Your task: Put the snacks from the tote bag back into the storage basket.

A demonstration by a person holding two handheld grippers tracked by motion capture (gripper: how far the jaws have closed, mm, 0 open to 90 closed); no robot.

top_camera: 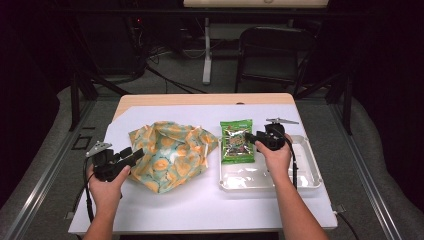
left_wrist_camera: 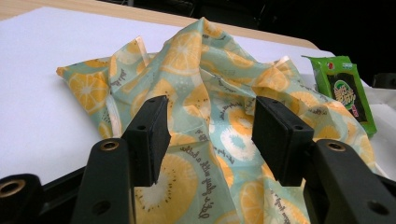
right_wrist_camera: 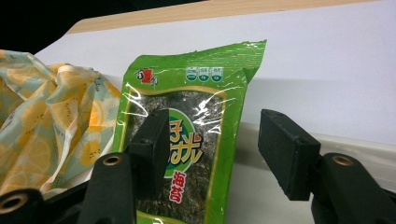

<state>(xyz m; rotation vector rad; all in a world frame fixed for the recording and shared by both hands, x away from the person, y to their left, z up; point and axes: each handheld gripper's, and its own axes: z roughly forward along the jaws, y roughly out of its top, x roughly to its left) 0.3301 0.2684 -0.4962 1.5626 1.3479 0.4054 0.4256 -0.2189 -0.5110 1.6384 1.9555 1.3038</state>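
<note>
One green packet [right_wrist_camera: 187, 135] bears Chinese characters; cloth [left_wrist_camera: 210, 116] script unreadable.

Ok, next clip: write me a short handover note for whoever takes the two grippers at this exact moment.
Left gripper: jaws open, pointed at the near edge of the lemon-print fabric bag, nothing pressed between them.
Right gripper: jaws open, at the green snack packet, not clamped on it.
Things: the bag lies crumpled on the white table cover, left of the tray. The packet lies across the left end of the white tray, its far end over the rim.
Done: hard to tell; neither thing is held.
Left: probably grip the packet, open the bag and put it in.
</note>
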